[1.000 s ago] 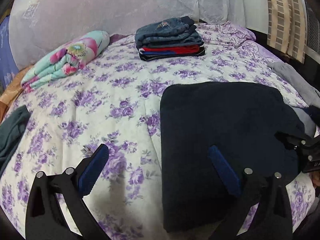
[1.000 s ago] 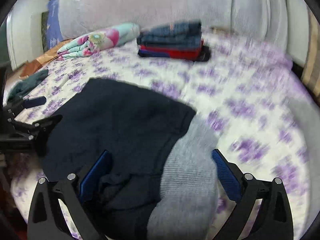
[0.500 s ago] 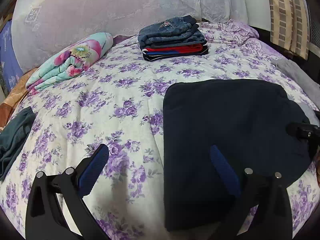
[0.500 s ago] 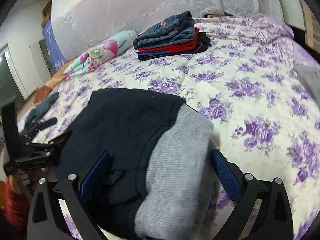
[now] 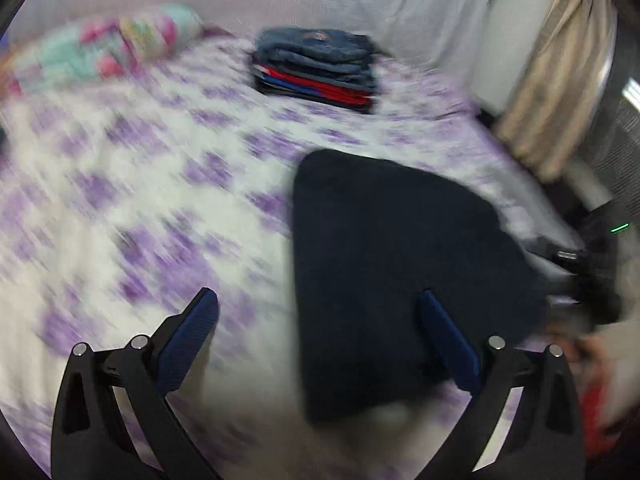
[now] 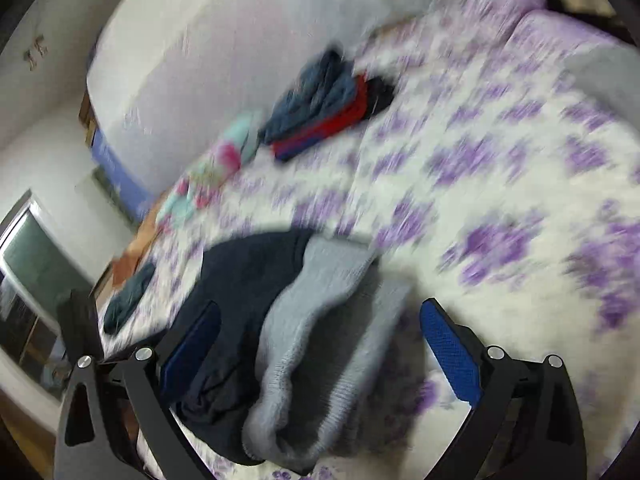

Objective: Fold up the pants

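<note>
The dark navy pants point(image 5: 400, 260) lie folded in a flat block on the purple floral bedspread point(image 5: 160, 208). My left gripper point(image 5: 316, 320) is open and empty, its right finger over the pants' near part. In the right wrist view the pants point(image 6: 240, 292) show their grey ribbed waistband point(image 6: 312, 344) bunched near the bed's edge. My right gripper point(image 6: 320, 332) is open and empty, straddling the waistband end. Both views are motion-blurred.
A stack of folded jeans and red and blue clothes point(image 5: 316, 68) sits at the back of the bed. A rolled floral blanket point(image 5: 112, 48) lies at the back left. A dark green garment point(image 6: 128, 296) lies near the bed's left edge. A striped curtain point(image 5: 560, 80) hangs at right.
Both cameras have swung and now blur. The right wrist view has tilted and pulled toward the waistband end. The pants lie as before, and both grippers stay open.
</note>
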The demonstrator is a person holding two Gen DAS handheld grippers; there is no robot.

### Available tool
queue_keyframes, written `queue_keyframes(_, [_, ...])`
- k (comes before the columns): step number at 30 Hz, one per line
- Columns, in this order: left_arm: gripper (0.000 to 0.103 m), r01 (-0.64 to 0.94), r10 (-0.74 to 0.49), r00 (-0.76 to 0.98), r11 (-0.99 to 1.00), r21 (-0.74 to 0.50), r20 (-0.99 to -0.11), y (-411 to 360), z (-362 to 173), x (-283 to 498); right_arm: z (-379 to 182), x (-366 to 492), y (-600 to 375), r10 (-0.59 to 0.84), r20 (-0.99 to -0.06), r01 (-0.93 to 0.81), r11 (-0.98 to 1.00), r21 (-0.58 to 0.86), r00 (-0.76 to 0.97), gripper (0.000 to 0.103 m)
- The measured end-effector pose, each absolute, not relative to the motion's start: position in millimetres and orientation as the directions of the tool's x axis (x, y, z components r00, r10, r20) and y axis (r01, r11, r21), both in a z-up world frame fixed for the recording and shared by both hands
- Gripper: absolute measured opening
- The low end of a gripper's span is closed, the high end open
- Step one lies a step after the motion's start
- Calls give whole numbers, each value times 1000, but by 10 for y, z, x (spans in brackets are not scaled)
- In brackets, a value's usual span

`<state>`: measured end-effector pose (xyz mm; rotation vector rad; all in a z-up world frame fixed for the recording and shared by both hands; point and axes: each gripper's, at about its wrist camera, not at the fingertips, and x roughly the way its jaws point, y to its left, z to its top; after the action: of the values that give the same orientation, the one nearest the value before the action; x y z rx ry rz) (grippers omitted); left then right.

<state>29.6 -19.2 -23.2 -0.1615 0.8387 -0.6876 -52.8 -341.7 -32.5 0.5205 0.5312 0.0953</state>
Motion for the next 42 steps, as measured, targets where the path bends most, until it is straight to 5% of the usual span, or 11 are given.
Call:
queue_keyframes(4, [98,502,-637,432,758,-417,-639,-141,-331,164,-429,-432,-3525,238,-520,103,833,544,820,100])
queue_keyframes(11, [98,540,-600,459,774,-330,-655,-295,-284,64,-287,-407,-3577,382,-440,-46,795,606,812,100])
queue_keyframes(20, [98,508,-598,601,798,-324,-530,-91,5,-107,-110,-1058,-3273,255,-443,-109,938,329,859,59])
queue_keyframes(25, [98,644,-629,558,740,-196,-541,-584,214,-316,-110,-1234,-2913,154,-467,-111,987,117,871,49])
queue_keyframes(30, [99,659,-423,612,741,134,-668,-1260,-187,-457,-24,-1283,-2682,127,-434,-138,990,6,892,50])
queue_keyframes(36, [99,657,-503,547,753,-29,-670,-1032,-204,-332,-222,-717,-2482,26,-574,-110,988,-112,819,51])
queue_keyframes(42, [99,656,-488,562,755,1,-668,-1081,-212,-368,-185,-623,-2289,-44,-578,-114,965,-235,815,55])
